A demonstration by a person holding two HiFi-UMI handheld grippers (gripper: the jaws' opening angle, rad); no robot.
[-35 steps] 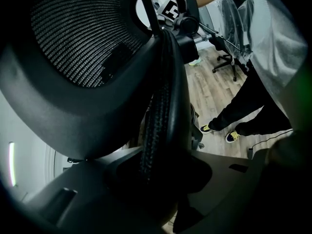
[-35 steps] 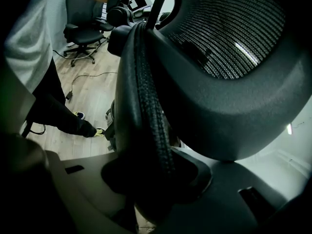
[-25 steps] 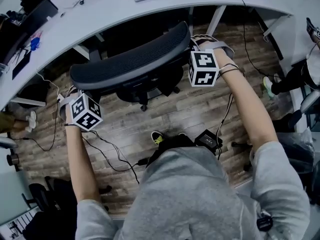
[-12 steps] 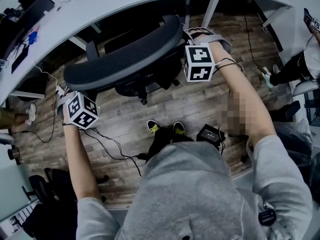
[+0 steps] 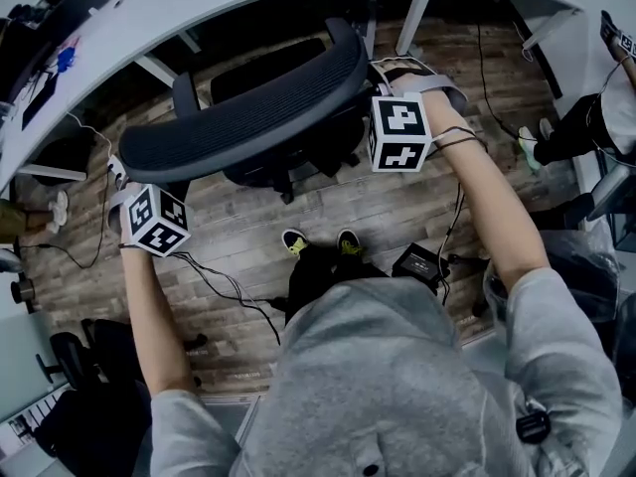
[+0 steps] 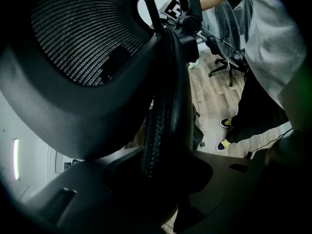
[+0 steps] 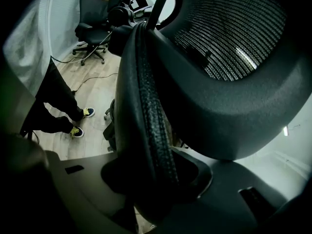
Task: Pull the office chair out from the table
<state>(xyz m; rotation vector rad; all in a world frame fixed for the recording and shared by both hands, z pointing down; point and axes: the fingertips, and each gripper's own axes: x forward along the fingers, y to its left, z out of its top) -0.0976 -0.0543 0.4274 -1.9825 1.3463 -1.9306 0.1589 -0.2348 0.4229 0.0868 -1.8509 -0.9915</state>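
Note:
The black office chair's mesh backrest (image 5: 238,107) stretches across the head view, just in front of the curved white table (image 5: 199,13); its seat (image 5: 263,68) shows beyond the backrest. My left gripper (image 5: 121,167) is shut on the backrest's left edge (image 6: 163,106), which runs down into the jaws (image 6: 156,179). At the other end, my right gripper (image 5: 380,70) is shut on the right edge (image 7: 146,111), with the padded rim wedged between its jaws (image 7: 156,184). The fingertips are hidden behind the backrest in the head view.
White table legs (image 5: 415,13) stand behind the chair. Cables (image 5: 219,286) and a black power box (image 5: 417,263) lie on the wood floor by my feet (image 5: 293,241). Another person's leg (image 5: 581,127) is at the right, and another chair's base (image 5: 70,361) at the lower left.
The chair has rolled away from the table toward me with both grippers still on its backrest. More of the seat and an armrest now show, and my feet have stepped back.

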